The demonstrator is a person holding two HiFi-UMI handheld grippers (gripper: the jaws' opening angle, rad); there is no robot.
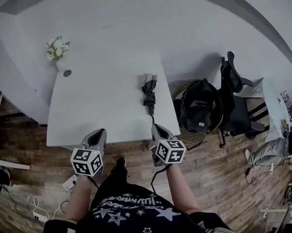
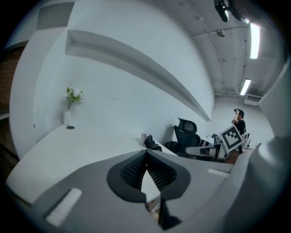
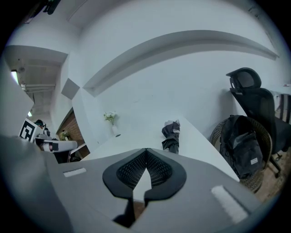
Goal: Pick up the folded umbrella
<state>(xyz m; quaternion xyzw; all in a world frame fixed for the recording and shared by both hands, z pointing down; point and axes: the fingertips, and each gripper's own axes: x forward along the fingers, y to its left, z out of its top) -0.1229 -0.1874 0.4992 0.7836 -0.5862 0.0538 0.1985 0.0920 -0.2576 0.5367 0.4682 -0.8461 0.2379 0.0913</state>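
My left tool [image 1: 99,133] and right tool [image 1: 156,128] hang clenched and empty at the near edge of the white bench [image 1: 97,106], the folded umbrella [image 1: 149,93] lying ahead near its right side, wooden floor [image 1: 226,177] below, white wall [image 1: 132,22] behind.

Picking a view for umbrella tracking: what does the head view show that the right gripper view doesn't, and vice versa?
Head view only: the person's black star-print shirt and a white power strip on the floor.
Right gripper view only: the right gripper tongs' black ribbed pads, shut with nothing between them.
Both: the dark folded umbrella lying on the white table, the white vase of flowers, and the black backpack in the wicker basket.
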